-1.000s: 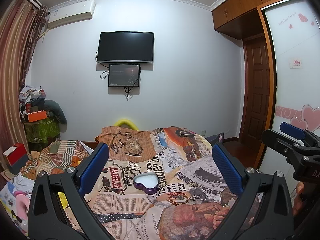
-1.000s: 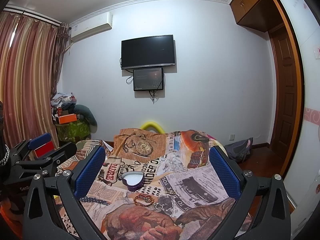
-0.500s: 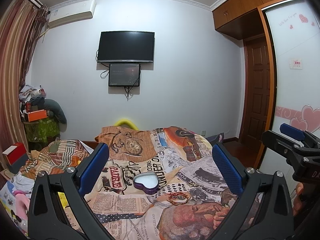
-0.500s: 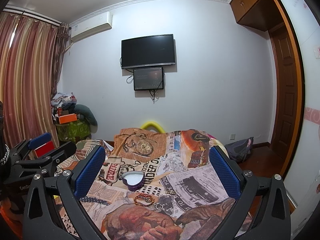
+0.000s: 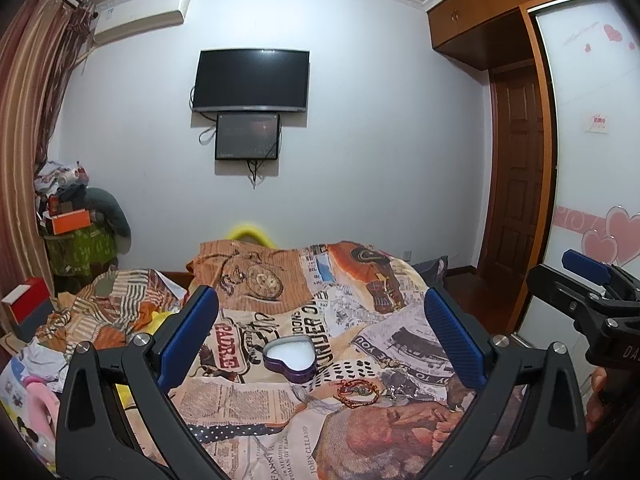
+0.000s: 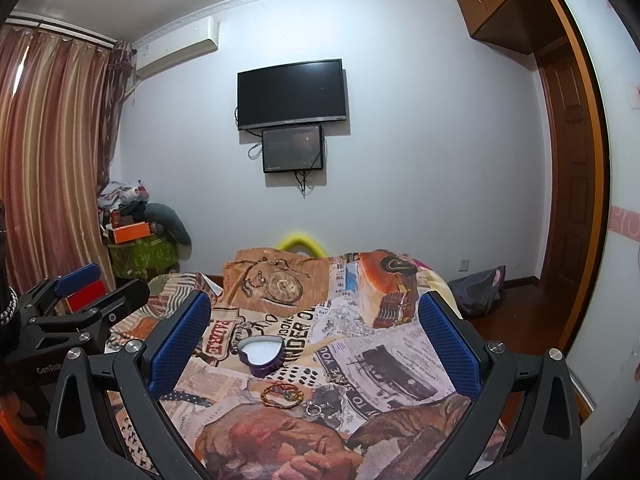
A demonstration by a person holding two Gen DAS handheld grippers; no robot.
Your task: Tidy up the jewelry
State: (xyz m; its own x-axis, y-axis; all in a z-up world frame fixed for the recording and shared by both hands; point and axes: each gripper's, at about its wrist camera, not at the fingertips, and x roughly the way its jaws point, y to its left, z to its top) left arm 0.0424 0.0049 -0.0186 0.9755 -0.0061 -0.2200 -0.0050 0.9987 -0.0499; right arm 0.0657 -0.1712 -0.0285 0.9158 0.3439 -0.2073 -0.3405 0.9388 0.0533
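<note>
- Left gripper: spread wide, nothing between the blue pads, held up above the bed and looking out over it.
- Right gripper: likewise fully apart and empty, raised over the same patch of patterned bedspread.
- Heart-shaped tin, lid off, pale lining showing: low centre of the left view, just left of the midline between the pads; in the right view also left of centre.
- Beaded bracelet: lying flat on the bedspread just below and right of the tin in the left view; in the right view directly beneath the tin, a little left of the gripper's midline.
- Small ring: just beside the bracelet at its lower right; further tiny pieces near it too small to identify.
- Bracelet loop stretched roughly left to right across both frames, so best pinched across its short, near-to-far width.
- Judged nearer: the right gripper, with the bracelet closer to the bottom of its frame and almost on its centreline; from the left gripper, off to the right and farther up the frame.
- Likely call: forward and down, bracelet first, then a short carry up-frame into the tin.
</note>
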